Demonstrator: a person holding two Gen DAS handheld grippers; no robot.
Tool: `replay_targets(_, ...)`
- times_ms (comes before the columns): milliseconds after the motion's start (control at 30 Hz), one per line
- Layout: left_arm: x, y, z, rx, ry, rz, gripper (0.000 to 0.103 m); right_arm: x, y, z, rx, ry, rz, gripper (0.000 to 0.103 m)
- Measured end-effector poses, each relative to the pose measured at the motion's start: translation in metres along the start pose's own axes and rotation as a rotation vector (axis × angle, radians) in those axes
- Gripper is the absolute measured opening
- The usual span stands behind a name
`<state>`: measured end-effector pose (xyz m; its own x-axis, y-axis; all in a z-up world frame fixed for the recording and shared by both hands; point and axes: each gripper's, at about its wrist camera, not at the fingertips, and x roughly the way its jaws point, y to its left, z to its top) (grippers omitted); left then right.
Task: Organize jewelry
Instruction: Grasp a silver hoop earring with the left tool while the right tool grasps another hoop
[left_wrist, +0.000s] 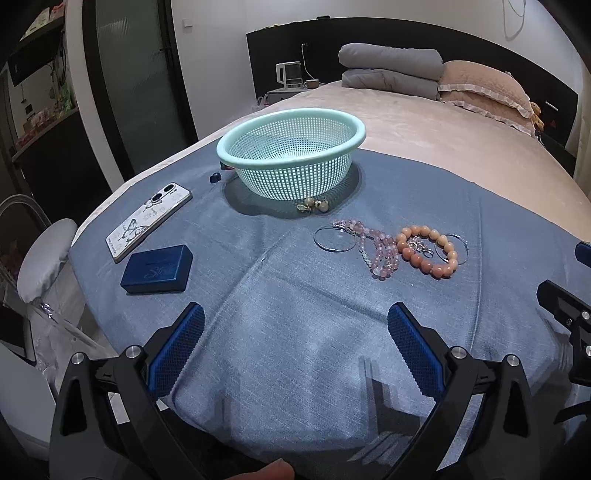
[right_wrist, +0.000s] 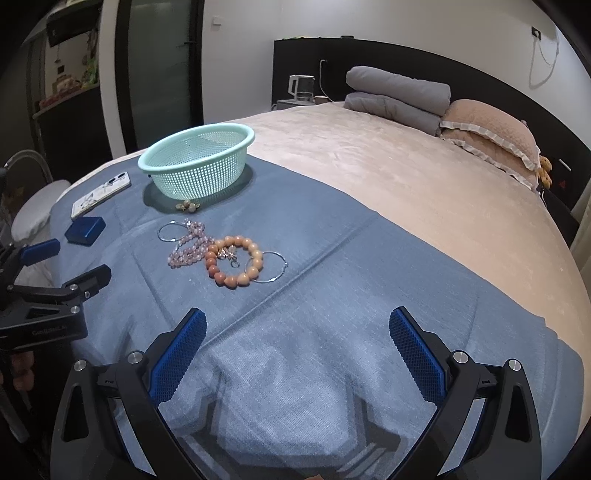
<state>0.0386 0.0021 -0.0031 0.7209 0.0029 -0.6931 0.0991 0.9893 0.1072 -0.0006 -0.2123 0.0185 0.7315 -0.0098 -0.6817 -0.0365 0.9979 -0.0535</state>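
left hand-held gripper (left_wrist: 295, 332) spread, empty | right hand-held gripper (right_wrist: 297, 338) spread, empty | jewelry on bed's blue cloth (right_wrist: 332, 350) before mesh basket (right_wrist: 195, 162) | orange bead bracelet (right_wrist: 234, 260) light, slippery, likely rolls; pinch across one side of the loop

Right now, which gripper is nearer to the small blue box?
Left. The left gripper hovers open just in front of the blue box, which lies slightly to its left. The right gripper, also open, is further right, beyond the left one.
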Motion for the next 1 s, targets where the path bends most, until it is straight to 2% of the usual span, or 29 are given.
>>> replay_targets(133,0.015,0.008,0.007,0.004,0.017,0.001,0.097,0.013,-0.001,0.003,0.012,0.017,0.009,0.095)
replay_targets(300,0.033,0.015,0.017,-0.009,0.061,-0.047,0.097,0.032,0.003,0.01,0.003,0.041,0.024,0.095)
replay_targets(433,0.044,0.009,0.028,0.059,0.046,-0.055,0.097,0.047,0.008,0.018,-0.002,0.05,0.047,0.095)
replay_targets(700,0.079,0.011,0.055,0.125,0.066,-0.101,0.097,0.075,0.015,0.033,0.023,0.074,0.143,0.095)
replay_targets(1000,0.122,0.009,0.063,0.175,0.134,-0.133,0.097,0.098,0.008,0.038,0.035,0.087,0.098,0.094)
